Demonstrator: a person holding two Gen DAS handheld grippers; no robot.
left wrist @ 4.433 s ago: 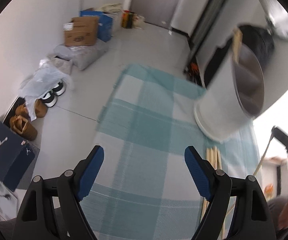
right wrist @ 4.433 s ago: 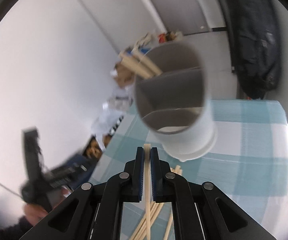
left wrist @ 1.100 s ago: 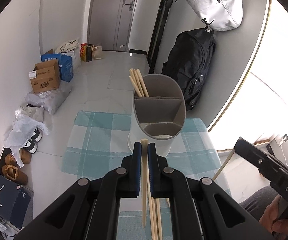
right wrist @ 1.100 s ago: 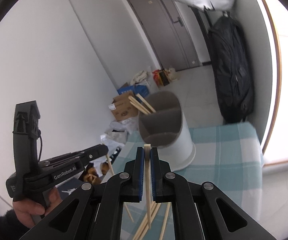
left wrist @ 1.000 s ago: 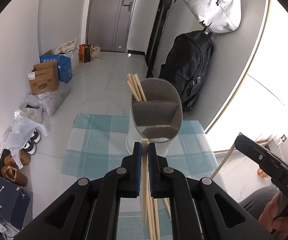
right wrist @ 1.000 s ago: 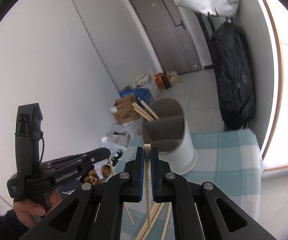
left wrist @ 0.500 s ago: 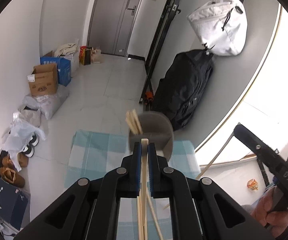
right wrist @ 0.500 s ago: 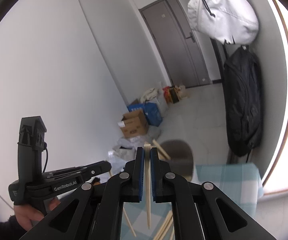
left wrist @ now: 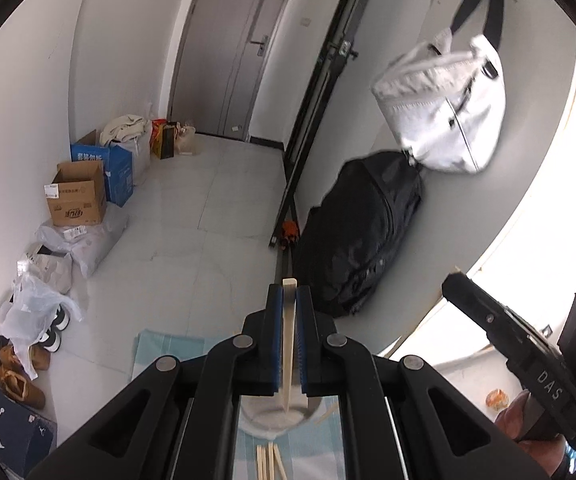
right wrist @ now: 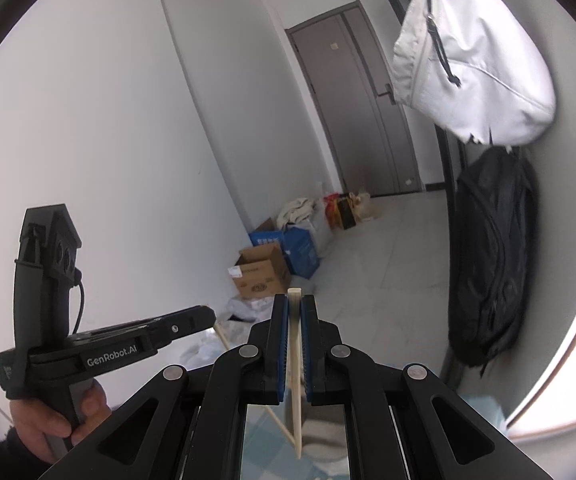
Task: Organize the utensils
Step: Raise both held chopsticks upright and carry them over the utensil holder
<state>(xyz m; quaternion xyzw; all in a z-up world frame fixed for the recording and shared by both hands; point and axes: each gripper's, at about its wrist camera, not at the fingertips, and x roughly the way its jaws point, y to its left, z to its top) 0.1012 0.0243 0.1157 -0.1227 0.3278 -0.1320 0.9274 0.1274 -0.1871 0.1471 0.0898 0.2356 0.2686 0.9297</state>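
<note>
Both tools have swung up to vertical over the holder (left wrist: 275, 420): the left gripper (left wrist: 289, 300) and the right gripper (right wrist: 294, 308) each stay clamped on a chopstick (left wrist: 288, 344) pointing down above the holder, likely ready to drop, with more chopsticks (left wrist: 268, 460) lying just before the holder.

- The left tool (left wrist: 289, 296) is pointing forward, its jaws pinching tight on a chopstick (left wrist: 288, 344).
- The right tool (right wrist: 294, 304) is likewise gripping a chopstick (right wrist: 296, 380).
</note>
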